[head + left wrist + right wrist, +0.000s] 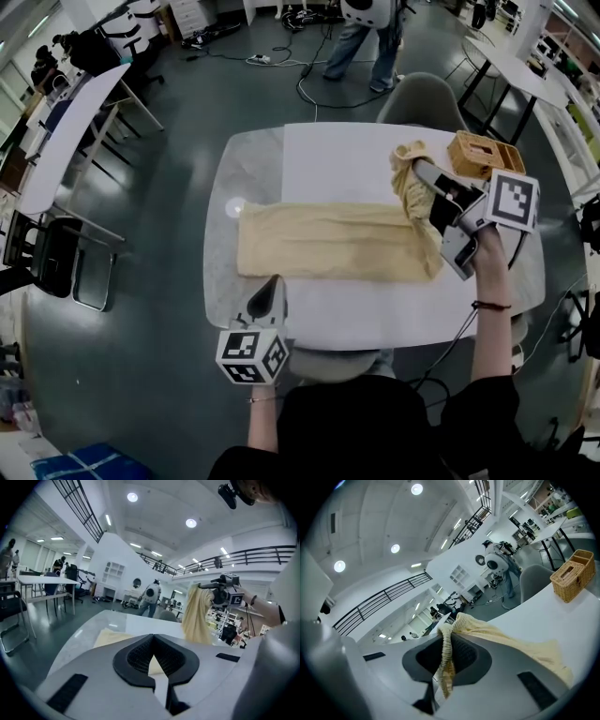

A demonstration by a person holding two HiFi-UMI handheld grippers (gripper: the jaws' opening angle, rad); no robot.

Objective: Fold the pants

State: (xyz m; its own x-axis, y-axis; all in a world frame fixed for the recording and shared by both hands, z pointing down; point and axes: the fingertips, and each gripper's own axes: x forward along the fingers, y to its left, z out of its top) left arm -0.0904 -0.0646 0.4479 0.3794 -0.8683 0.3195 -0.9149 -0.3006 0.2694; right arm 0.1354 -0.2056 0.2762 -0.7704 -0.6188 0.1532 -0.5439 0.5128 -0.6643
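White table (347, 155) in an open hall. At 7 o'clock, left gripper (272, 286) pinched shut on nothing. Across the centre from 9 to 3, yellow pants (328, 242): probably soft, light and limp, best taken by edge corners. At 2 o'clock, right gripper (427, 178) clamped on the raised ribbed edge.

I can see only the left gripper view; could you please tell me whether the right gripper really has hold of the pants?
Observer: Yes. The right gripper is shut on a ribbed edge of the pants, which is pinched between its jaws.
Operator: Thank you. How much of the cloth is off the table?
Observer: Only the right end. In the head view the rest lies flat across the table.
Operator: Is anything near that lifted end?
Observer: A wicker basket stands at the table's far right corner, close to the right gripper.
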